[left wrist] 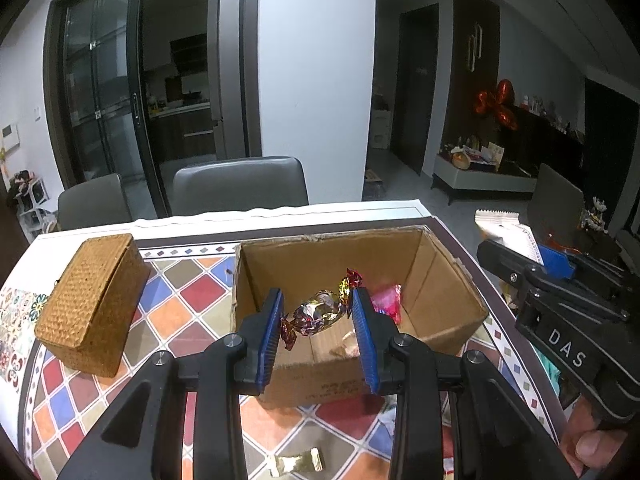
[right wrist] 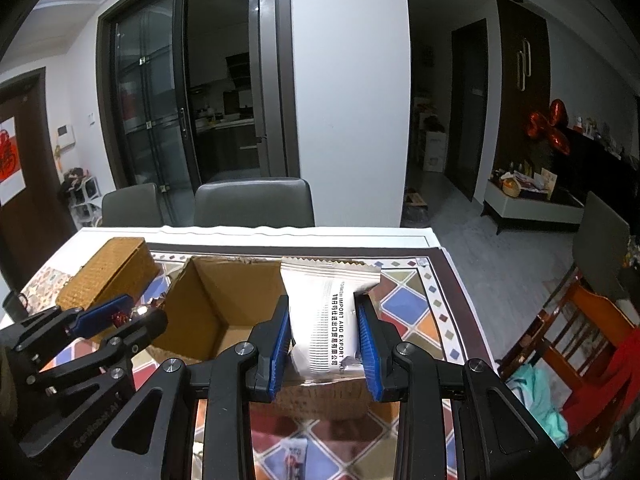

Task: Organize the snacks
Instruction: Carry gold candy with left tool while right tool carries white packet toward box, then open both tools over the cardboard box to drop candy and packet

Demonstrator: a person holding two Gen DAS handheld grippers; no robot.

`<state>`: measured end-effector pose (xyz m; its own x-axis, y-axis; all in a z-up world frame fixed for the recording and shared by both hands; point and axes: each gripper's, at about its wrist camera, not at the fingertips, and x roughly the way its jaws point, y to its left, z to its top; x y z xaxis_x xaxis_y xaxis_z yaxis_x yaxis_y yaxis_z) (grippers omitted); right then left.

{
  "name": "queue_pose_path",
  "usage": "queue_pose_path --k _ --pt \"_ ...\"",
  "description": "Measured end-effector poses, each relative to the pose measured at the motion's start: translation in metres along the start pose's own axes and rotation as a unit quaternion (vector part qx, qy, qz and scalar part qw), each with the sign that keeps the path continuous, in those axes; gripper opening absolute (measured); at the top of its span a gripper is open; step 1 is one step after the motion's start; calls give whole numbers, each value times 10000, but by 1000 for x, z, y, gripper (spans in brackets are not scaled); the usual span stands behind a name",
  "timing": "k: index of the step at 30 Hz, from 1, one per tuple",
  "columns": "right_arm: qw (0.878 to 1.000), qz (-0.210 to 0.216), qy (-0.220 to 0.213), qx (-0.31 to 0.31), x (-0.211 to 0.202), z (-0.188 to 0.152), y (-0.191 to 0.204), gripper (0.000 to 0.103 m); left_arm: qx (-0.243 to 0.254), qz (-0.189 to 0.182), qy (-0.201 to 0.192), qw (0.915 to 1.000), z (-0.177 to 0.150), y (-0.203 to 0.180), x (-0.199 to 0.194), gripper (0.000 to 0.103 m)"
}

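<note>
Candy [left wrist: 320,312] pinched in left tongs [left wrist: 316,320] above the open cardboard box [left wrist: 440,308], poised for dropping in. Right tongs [right wrist: 324,340] clamp a white snack packet [right wrist: 328,308] upright over the same box (pink sweet [left wrist: 386,302] already inside). Desk [left wrist: 192,280] carries a wicker box [left wrist: 92,300].

Both wrist views are evenly lit from indoor light overhead, bright on the white pillar [left wrist: 316,60] and the patterned surface [left wrist: 188,280], dim in the kitchen behind the glass door [right wrist: 148,120]. Fisheye bending curves the walls and blackens the corners. The nearest strip of surface in the right view is blurred, and foil on the candy [left wrist: 320,312] glints
</note>
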<state>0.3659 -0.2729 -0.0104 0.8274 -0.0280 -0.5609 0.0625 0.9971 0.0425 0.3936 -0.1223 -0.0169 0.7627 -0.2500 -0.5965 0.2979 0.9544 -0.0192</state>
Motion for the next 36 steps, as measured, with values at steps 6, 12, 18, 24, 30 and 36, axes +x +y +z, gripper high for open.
queue_pose_path --k 6,12,18,24,30,36 --pt "9999 33 69 -68 15 5 6 33 -16 -18 43 10000 4 7 18 35" --pt "9998 56 164 -119 32 9 12 33 -77 -38 106 9999 9 16 35 36" --pt "9994 83 293 -151 48 7 15 33 -102 -61 171 9998 8 17 47 36" --pt "9988 111 448 -150 63 6 15 33 -112 -68 274 9995 5 19 60 36" --pt "9983 139 543 -161 73 4 15 36 -77 -28 285 9996 4 19 64 47" --pt "9988 -117 443 -153 71 6 12 72 -89 74 226 9997 4 24 60 72"
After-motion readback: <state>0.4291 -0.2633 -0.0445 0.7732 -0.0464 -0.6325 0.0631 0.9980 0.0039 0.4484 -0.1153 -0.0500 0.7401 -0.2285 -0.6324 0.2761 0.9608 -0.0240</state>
